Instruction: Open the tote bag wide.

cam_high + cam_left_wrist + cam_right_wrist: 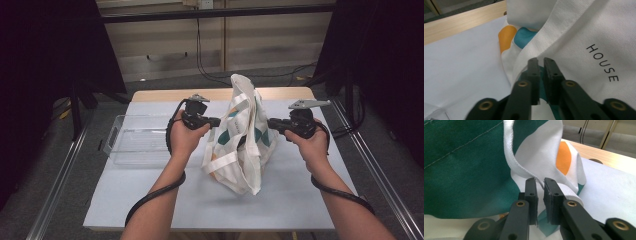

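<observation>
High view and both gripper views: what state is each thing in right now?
Tote bag: standing up off the table, pinched at both sides.
Left hand-held gripper: shut on the tote bag's white fabric.
Right hand-held gripper: shut on the tote bag's white edge.
Clear tray: lying flat on the table, nothing visible inside.
Table: covered with a white sheet.

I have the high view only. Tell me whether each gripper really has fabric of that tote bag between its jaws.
Observer: The left gripper is clamped on a white fold of the tote bag.
Operator: Now the right one.
Observer: The right gripper pinches a thin white hem edge.
Operator: Report any lettering near the left jaws.
Observer: The word HOUSE is printed in black beside them.
</observation>
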Available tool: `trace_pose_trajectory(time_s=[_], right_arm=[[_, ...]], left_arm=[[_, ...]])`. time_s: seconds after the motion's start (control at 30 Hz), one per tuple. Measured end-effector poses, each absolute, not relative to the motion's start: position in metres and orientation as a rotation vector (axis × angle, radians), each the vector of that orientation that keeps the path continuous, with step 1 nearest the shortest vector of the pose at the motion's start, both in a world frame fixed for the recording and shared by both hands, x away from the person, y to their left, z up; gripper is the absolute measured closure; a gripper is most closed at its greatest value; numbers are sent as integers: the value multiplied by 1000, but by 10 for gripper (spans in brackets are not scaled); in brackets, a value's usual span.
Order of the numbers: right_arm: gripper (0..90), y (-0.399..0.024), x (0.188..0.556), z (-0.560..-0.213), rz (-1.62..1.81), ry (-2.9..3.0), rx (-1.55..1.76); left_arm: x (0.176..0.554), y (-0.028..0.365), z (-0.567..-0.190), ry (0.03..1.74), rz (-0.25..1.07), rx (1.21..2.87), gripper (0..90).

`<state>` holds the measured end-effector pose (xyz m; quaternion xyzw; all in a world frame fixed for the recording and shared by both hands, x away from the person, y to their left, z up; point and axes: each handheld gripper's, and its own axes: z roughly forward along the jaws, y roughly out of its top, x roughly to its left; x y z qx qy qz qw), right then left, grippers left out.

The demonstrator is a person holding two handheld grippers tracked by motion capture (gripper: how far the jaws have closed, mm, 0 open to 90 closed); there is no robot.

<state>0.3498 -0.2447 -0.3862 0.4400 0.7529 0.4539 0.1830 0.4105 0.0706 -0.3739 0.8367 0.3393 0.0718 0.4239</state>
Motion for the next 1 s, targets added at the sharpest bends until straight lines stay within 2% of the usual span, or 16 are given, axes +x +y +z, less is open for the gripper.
trace_pose_trajectory(time_s=[0.07, 0.17, 0.3, 0.37, 0.43, 0.5, 0.77, 1.0], right_arm=[[827, -244, 350, -386, 1280, 2122, 1241], [830, -245, 350, -385, 1289, 2117, 1246], [831, -245, 351, -384, 1285, 2120, 1240], [832, -244, 351, -384, 1283, 2118, 1245], [836, -245, 352, -384, 1285, 2119, 1246], [846, -246, 351, -384, 1293, 2116, 1253], [898, -258, 349, -392, 1295, 2092, 1304], [900, -259, 348, -396, 1297, 2101, 1315]], left_arm=[[410, 69, -373, 847, 171, 2086, 723], [410, 66, -371, 830, 213, 2100, 558], [414, 59, -371, 829, 235, 2067, 538], [415, 58, -371, 816, 239, 2076, 584], [418, 55, -371, 828, 199, 2064, 771], [419, 54, -372, 849, 147, 2063, 855], [419, 75, -377, 953, 115, 2038, 880], [418, 85, -384, 992, 99, 2030, 880]])
